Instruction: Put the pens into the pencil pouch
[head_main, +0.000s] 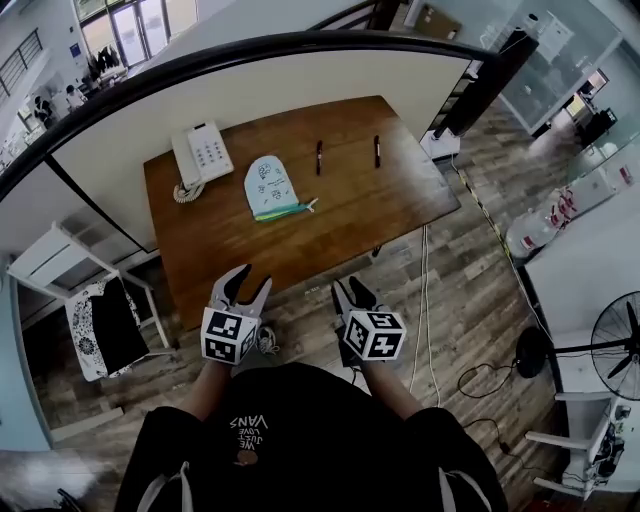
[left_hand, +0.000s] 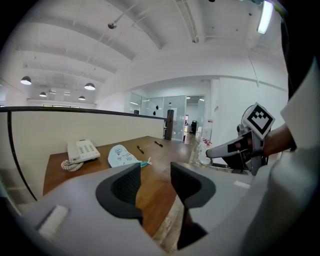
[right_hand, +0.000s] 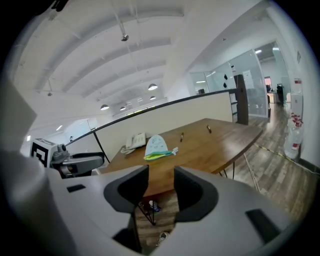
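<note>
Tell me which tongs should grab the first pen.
Right, probably. The right tongs, open and empty, face the side of the table where both pens lie, right of the pencil pouch. The left tongs, also open, line up with the pouch instead.

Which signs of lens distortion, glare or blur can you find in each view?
Head view: fisheye bends the partition rail into an arc, table sharp. Left gripper view: ceiling light glares top right; close fingers look soft. Right gripper view: dark rounded corners, bowed ceiling.
</note>
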